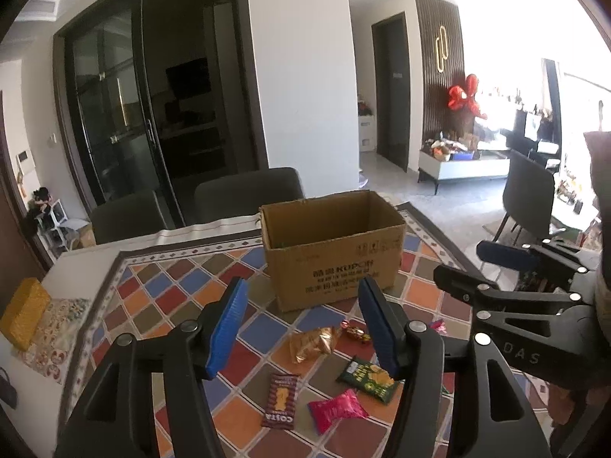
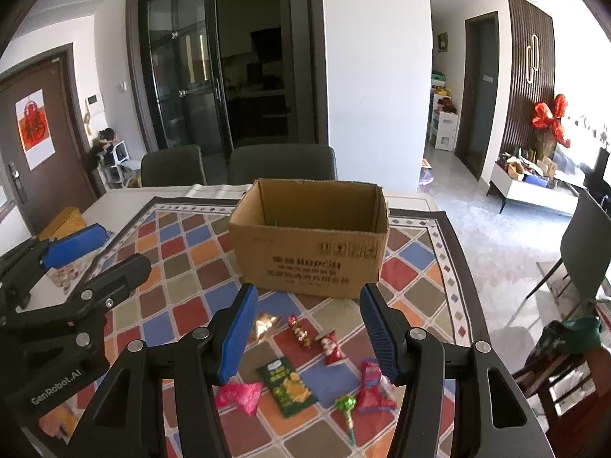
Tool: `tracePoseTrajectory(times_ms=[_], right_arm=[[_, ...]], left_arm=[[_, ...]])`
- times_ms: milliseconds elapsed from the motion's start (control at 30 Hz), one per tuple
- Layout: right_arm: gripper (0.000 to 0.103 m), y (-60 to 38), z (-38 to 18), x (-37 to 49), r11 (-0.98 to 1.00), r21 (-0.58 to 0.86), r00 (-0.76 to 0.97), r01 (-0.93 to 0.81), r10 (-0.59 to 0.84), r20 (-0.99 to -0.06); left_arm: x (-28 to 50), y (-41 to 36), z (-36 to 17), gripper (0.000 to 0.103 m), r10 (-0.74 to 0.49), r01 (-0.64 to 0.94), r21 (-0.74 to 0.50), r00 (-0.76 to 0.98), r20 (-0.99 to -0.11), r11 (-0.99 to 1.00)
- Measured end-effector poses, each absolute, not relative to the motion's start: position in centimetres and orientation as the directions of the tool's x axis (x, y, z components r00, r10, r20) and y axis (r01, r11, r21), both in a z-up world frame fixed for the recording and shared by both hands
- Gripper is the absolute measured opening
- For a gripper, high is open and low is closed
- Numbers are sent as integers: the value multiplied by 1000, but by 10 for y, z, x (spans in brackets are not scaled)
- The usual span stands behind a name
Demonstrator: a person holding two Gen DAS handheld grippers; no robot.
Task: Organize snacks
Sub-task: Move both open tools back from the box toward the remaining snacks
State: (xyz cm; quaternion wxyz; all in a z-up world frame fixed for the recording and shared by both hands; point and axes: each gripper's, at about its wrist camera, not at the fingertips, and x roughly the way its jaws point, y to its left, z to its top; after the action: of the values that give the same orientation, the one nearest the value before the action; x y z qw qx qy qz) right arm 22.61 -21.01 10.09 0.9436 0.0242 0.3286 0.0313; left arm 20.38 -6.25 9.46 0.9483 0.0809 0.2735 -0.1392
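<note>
An open cardboard box (image 1: 332, 255) (image 2: 309, 244) stands on a checkered mat. In front of it lie loose snacks: a gold packet (image 1: 311, 343) (image 2: 265, 324), a small red candy (image 1: 355, 332) (image 2: 299, 330), a green chip bag (image 1: 366, 379) (image 2: 288, 385), a pink packet (image 1: 336, 410) (image 2: 240, 397), a brown COSTA packet (image 1: 280, 400), a red snack bag (image 2: 332, 349), a pink-red bag (image 2: 372, 385) and a green lollipop (image 2: 345, 406). My left gripper (image 1: 303, 324) is open above the snacks, holding nothing. My right gripper (image 2: 309, 330) is open above them too, holding nothing.
Two grey chairs (image 2: 282, 164) stand behind the table. A yellow box (image 1: 25, 311) lies on a patterned cloth at the table's left edge. Another chair (image 2: 584, 240) stands at the right. The right gripper shows in the left wrist view (image 1: 508, 278).
</note>
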Motion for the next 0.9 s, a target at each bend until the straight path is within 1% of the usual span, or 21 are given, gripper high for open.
tracePoseTrajectory(times_ms=[167,300,500,667,767,900], right_arm=[[57,-203,88,207,997,66,782,-51,80,-618],[57,-196,70,196,995,70,765,-71,99,-637],[57,-192,47,184,994,90,749,-61,105,-654],[57,-186,30,174,997,53,754,-49,72,-653],[57,-184,18,172,995,78,731,-57,95,-676],[57,-181,-1,173,996,73,698,-51,88,-711]], left_arm=[[183,-52,81,62,-236,310,55,816,-528,949],[168,-48,65,62,-230,311,67,816,-530,948],[158,-39,38,62,-240,321,43,783,-574,946],[155,-38,12,62,-264,353,28,747,-610,935],[152,-39,-4,62,-271,379,43,733,-624,925],[154,-39,-25,62,-273,396,43,704,-655,917]])
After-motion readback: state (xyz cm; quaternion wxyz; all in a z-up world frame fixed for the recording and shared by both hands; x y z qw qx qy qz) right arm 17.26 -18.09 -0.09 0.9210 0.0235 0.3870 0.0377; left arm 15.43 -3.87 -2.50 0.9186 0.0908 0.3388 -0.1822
